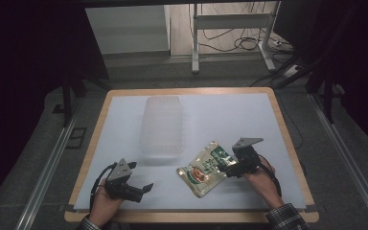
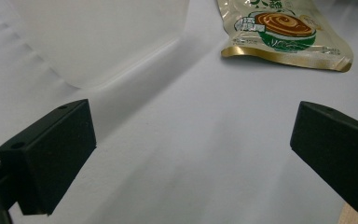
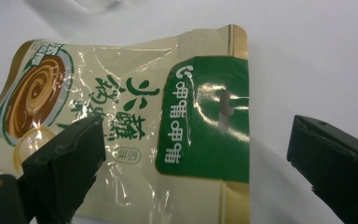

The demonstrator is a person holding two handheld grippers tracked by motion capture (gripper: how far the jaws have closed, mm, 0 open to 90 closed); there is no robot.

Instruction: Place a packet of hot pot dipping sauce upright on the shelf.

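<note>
- The food pouch (image 1: pixel 204 167), cream and gold with a green header, lies flat on the desk (image 1: pixel 249 115) near the front edge, right of the middle.
- The right gripper (image 1: pixel 226 167) is at the pouch's green-header end; in the right gripper view (image 3: pixel 200 140) its jaws stand wide apart, one over the printed face and one beyond the pouch's edge, and nothing is clamped yet.
- The left gripper (image 1: pixel 146 188) hangs near the front-left corner, well apart from the pouch, its jaws wide and empty over bare desk (image 2: pixel 191 154).
- The clear plastic container (image 1: pixel 162 125) sits toward the middle of the desk, just behind the pouch, with nothing visible inside it.
- Judged from this, the work is at its very start: the pouch is approached but not gripped or lifted. If the container is the goal, the grasp, the carry and the placing all remain.
</note>
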